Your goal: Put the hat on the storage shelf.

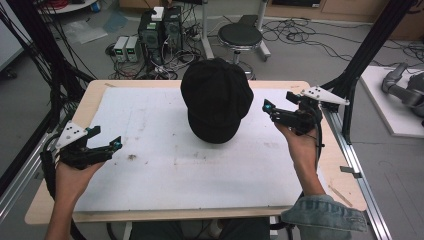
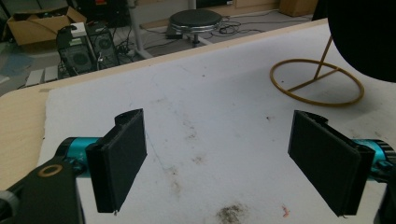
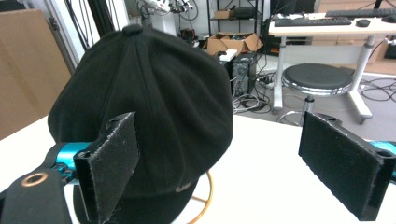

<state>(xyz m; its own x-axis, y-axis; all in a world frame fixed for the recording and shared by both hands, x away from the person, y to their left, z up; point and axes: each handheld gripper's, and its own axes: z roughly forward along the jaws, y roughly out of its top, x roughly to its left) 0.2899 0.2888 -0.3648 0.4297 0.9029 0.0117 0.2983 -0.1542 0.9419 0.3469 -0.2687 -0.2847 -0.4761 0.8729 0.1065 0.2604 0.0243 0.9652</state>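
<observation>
black cap (image 1: 216,100): soft fabric, panelled crown with a top button; sits raised on a stand at the middle of the table, toward the far edge.
stand (image 2: 316,81): thin gold-coloured wire, ring base flat on the white sheet, one slanted rod rising under the cap; seen in the left gripper view and below the cap's brim in the right gripper view.
white sheet (image 1: 150,165): covers most of the wooden table (image 1: 92,97); scuffed, with dark smudges near the left side.
left gripper (image 1: 102,142): held in the person's left hand (image 1: 70,177) at the left edge of the sheet, well apart from the cap; jaws spread wide, nothing between them.
right gripper (image 1: 270,111): held in the person's right hand (image 1: 300,145), just beside the cap's right side; jaws wide apart, not touching the cap as far as can be told.
right sleeve (image 1: 325,212): blue denim, at the near table edge.
stool (image 1: 240,36): round black seat, on the floor beyond the table.
</observation>
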